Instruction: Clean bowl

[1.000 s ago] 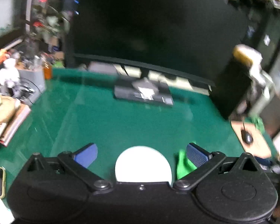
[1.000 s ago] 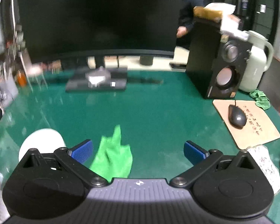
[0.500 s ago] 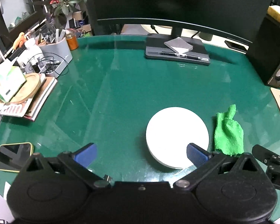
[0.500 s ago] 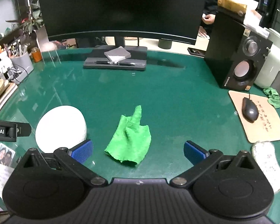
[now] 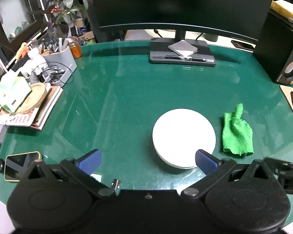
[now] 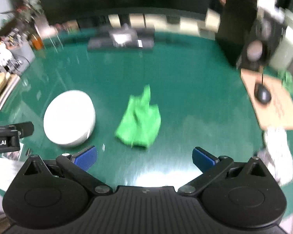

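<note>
The left gripper [image 5: 148, 159] hangs agape and empty, the white bowl [image 5: 183, 138] on the green tabletop [image 5: 127, 97] just ahead, near its right finger.

The right gripper [image 6: 144, 157], likewise agape, faces the green cloth [image 6: 139, 120]; grasping it looks the next step.

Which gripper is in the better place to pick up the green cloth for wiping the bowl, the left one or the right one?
The right gripper, probably. It is open, and the green cloth lies just ahead between its fingers. The left gripper, also open, faces the white bowl, with the cloth off to its right, so it suits steadying the bowl.
</note>
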`<state>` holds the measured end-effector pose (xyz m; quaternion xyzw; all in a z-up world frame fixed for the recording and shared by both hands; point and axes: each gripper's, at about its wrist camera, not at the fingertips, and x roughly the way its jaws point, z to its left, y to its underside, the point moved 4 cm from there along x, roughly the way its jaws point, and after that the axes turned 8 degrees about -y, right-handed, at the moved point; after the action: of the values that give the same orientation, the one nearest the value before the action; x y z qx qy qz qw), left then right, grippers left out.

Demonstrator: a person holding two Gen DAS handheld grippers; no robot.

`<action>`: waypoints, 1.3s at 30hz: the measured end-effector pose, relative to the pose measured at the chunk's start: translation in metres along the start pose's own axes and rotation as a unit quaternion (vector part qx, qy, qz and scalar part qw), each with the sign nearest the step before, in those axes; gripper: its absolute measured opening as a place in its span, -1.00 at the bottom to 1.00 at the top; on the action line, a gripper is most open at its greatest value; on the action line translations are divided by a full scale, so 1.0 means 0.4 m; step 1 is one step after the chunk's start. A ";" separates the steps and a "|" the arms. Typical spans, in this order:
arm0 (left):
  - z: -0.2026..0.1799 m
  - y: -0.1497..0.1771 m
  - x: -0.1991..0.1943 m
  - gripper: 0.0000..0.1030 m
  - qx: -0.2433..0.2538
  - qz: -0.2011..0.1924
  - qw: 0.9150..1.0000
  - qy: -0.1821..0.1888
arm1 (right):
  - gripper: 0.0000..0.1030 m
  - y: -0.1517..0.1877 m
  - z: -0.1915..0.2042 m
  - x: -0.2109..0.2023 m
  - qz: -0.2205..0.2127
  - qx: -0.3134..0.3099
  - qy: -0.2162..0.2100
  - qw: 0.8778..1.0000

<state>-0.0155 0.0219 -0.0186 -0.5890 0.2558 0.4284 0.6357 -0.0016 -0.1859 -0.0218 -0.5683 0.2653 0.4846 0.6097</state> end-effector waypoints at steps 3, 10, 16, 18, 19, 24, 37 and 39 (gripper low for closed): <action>0.009 -0.003 0.014 0.99 -0.003 0.014 1.000 -0.007 | 1.00 -0.023 -0.005 -0.043 0.017 0.027 -0.012 0.999; -0.001 -0.023 0.079 0.99 -0.006 0.010 1.000 -0.002 | 1.00 -0.057 -0.026 -0.004 -0.021 0.046 0.021 0.998; -0.032 -0.024 0.143 0.99 0.017 0.017 0.999 -0.025 | 1.00 -0.027 -0.075 0.148 0.019 0.092 0.011 0.996; -0.037 -0.026 0.155 0.99 0.016 0.020 0.999 -0.022 | 1.00 -0.023 -0.079 0.160 0.020 0.095 0.008 0.995; -0.042 -0.026 0.167 0.99 0.019 0.013 0.999 -0.024 | 1.00 -0.025 -0.079 0.164 0.017 0.094 0.007 0.995; -0.045 -0.017 0.214 0.98 0.006 -0.044 0.999 -0.021 | 0.99 -0.037 -0.079 0.225 -0.054 0.014 0.037 0.998; 0.031 0.176 0.187 0.98 0.049 -0.100 0.994 0.003 | 1.00 0.076 -0.152 0.260 -0.146 -0.065 0.023 0.987; 0.003 0.177 0.195 0.98 0.071 -0.104 0.992 0.004 | 1.00 0.041 -0.136 0.281 -0.151 -0.066 0.023 0.986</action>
<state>-0.0366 0.0375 -0.1206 -0.5673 0.2254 0.3380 0.7164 0.0400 -0.2070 -0.1388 -0.6514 0.1579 0.3906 0.6310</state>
